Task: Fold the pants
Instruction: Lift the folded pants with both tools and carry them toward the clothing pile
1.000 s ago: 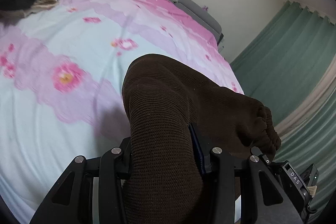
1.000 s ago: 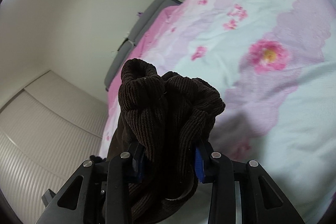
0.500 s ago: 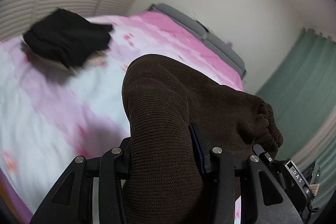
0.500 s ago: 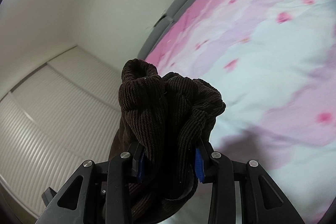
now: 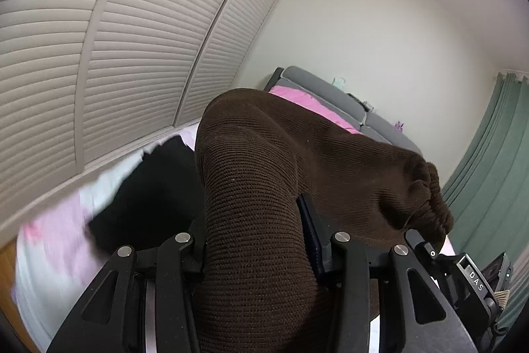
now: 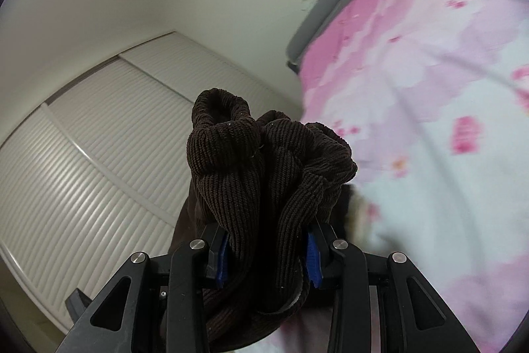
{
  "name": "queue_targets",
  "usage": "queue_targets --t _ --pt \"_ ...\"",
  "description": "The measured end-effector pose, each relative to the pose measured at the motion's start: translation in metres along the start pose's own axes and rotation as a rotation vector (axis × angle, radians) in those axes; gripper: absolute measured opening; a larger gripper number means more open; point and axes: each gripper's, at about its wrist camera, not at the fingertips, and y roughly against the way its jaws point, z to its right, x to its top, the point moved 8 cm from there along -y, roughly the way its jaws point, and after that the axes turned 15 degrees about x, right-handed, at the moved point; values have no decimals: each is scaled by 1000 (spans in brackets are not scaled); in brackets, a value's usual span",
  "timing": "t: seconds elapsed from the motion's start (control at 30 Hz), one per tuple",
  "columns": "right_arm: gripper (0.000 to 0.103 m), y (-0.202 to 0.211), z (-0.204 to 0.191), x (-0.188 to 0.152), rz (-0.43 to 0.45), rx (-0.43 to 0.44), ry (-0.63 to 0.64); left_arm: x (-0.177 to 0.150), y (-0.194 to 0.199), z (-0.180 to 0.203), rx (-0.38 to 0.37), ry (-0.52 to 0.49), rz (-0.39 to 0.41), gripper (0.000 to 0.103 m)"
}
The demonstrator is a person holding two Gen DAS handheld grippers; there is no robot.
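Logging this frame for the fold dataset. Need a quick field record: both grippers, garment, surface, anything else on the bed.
left gripper: shut on brown pants, fabric bulging up over the fingers
right gripper: shut on brown pants, bunched ribbed folds between the blue pads
pants state: held off the bed, not laid flat
surface: bed with pink floral cover
other item: black garment lying on the bed, behind the pants in left view
background: louvered closet doors, green curtain
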Motion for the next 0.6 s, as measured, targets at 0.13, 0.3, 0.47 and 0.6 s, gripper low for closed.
queue_targets --t 0.13,0.3,0.47,0.6 --pt "37 -69 11 -15 17 8 -18 21 -56 -27 -7 -46 -10 43" --pt "37 -122 47 -51 16 -45 -43 6 -120 -58 -12 -34 -79 43" --pt "39 -143 103 -84 -38 -146 -50 -33 -170 -80 27 -19 -150 64" --pt "47 -148 110 -92 -53 -169 10 -36 -174 -88 68 -6 -130 76"
